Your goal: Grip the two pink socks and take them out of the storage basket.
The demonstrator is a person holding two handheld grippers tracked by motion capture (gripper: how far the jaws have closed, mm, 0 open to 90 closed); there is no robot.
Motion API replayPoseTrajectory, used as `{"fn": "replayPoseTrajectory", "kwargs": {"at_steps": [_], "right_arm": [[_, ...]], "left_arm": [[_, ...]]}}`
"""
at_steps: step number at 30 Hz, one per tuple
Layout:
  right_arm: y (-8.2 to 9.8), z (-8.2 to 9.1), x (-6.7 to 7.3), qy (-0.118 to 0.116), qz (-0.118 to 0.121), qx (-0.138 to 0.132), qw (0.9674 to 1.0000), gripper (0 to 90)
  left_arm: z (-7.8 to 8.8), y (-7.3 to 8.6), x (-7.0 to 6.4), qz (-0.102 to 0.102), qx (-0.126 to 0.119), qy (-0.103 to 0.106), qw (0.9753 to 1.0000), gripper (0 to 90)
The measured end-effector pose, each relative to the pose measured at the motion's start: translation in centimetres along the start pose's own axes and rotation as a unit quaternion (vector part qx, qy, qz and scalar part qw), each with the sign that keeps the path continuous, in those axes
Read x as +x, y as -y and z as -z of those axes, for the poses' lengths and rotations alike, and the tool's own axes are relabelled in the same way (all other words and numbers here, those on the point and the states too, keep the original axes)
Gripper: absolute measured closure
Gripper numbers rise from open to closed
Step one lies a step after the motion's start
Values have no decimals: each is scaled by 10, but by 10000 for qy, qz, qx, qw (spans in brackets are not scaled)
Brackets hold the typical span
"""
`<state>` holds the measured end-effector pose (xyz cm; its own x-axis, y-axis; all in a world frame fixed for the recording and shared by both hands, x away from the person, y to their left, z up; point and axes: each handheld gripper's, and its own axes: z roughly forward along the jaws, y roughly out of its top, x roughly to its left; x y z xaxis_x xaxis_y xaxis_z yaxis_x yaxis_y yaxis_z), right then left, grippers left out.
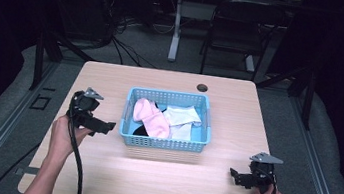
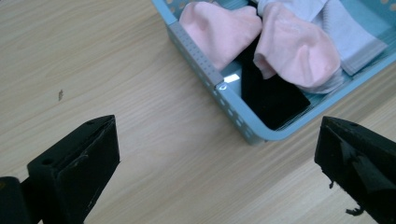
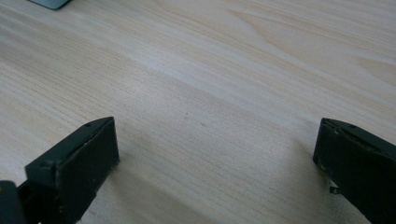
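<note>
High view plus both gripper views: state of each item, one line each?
left gripper: open, empty, beside the basket.
right gripper: open, empty, low over bare table.
blue basket: upright on the table, holding clothes.
pink socks: in the basket, crumpled, on top.
white cloth: in the basket, bunched beside the pink socks.
black item: in the basket, partly under the pink socks.

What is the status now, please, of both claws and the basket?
Left claw open, beside basket, empty. Right claw open, over bare table. Basket holds pink socks, white sock, something black. Nothing in the way.
</note>
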<state>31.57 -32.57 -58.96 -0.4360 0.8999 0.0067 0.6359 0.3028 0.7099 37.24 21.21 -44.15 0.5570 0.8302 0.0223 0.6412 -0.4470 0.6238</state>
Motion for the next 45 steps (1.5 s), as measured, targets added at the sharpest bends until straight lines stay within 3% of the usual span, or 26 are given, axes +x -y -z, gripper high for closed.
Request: {"fn": "replayPoseTrajectory", "kwargs": {"at_steps": [10,15,25,34,41,45], "right_arm": [[0,0,0,-1,1,0,10000,0],[0,0,0,-1,1,1,10000,0],[0,0,0,-1,2,1,10000,0],[0,0,0,0,2,1,10000,0],[0,0,0,-1,3,2,10000,0],[0,0,0,-3,2,3,10000,0]], "left_arm": [[-15,-29,-14,-215,132,276,9993,3],[-25,-43,-21,-244,118,570,9980,2],[-51,-68,-40,-454,367,822,9949,2],[-96,-89,-60,-564,805,951,9906,3],[-128,-96,-66,-506,1140,931,9878,68],[-141,-96,-67,-371,1300,978,9860,99]]}}
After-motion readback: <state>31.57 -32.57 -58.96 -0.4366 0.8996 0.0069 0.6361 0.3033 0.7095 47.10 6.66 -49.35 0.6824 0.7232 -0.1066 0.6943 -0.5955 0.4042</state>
